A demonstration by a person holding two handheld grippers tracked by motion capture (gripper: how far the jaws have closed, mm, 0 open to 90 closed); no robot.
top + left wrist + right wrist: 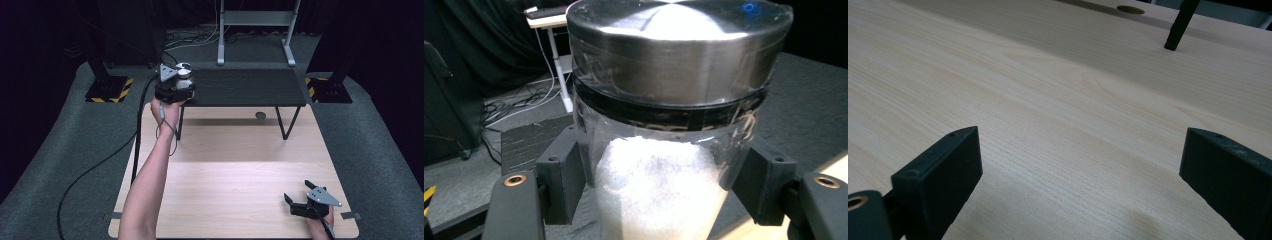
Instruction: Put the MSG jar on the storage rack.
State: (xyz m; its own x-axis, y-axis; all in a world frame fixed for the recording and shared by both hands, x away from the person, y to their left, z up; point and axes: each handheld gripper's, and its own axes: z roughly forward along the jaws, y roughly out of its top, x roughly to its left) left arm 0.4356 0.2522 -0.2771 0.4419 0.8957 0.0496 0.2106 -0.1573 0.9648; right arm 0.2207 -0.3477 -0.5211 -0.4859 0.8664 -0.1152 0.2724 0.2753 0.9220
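The left gripper (176,86) pinches a clear jar with a brushed-metal lid and white filling (674,115), held at the near left corner of the raised black shelf (250,87). The pick-up looks done; set-down remains. Well away from that shelf, the right gripper (300,192) rests spread and empty.

Both grippers are black. The left gripper (659,185) has blocky pads (561,177) with small screw holes, and copper-coloured rivets sit on the arms behind those pads. It carries a grey three-cornered plate (168,72), and a black cable (100,162) trails from it. The right gripper (299,192) bears a similar plate (323,196). The forearms are bare, without sleeves.
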